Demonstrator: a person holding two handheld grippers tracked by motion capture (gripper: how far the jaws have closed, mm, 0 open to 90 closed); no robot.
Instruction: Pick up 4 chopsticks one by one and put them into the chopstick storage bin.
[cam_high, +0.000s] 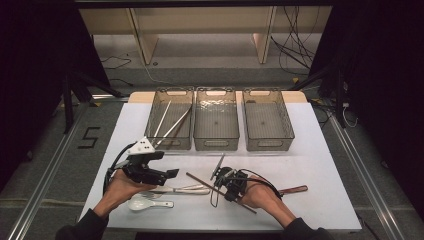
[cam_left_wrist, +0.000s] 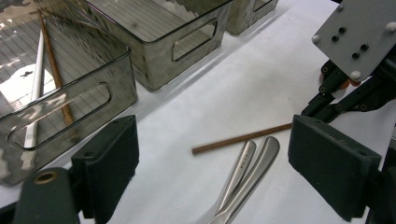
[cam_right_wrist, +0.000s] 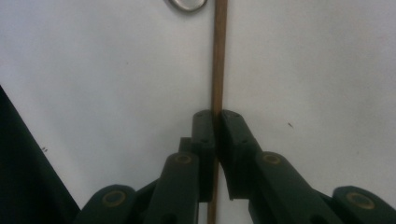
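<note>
A brown chopstick (cam_high: 199, 179) lies slanted on the white table (cam_high: 315, 165). My right gripper (cam_high: 224, 192) points down on it, and in the right gripper view my right gripper (cam_right_wrist: 217, 116) is shut on the chopstick (cam_right_wrist: 218, 56), the pads pinching it at mid length. My left gripper (cam_high: 169, 174) hovers at the left, open. In the left gripper view my left gripper (cam_left_wrist: 212, 158) has its jaws wide apart above two metal utensil handles (cam_left_wrist: 247, 170), and the chopstick's free end (cam_left_wrist: 238, 139) lies beyond them.
Three clear bins stand in a row at the back: the left bin (cam_high: 152, 117) holds white and brown chopsticks, beside the middle bin (cam_high: 216, 145) and right bin (cam_high: 268, 145). Metal utensils (cam_high: 185, 189), a white spoon (cam_high: 145, 203) and a wooden-handled utensil (cam_high: 295, 189) lie at the front.
</note>
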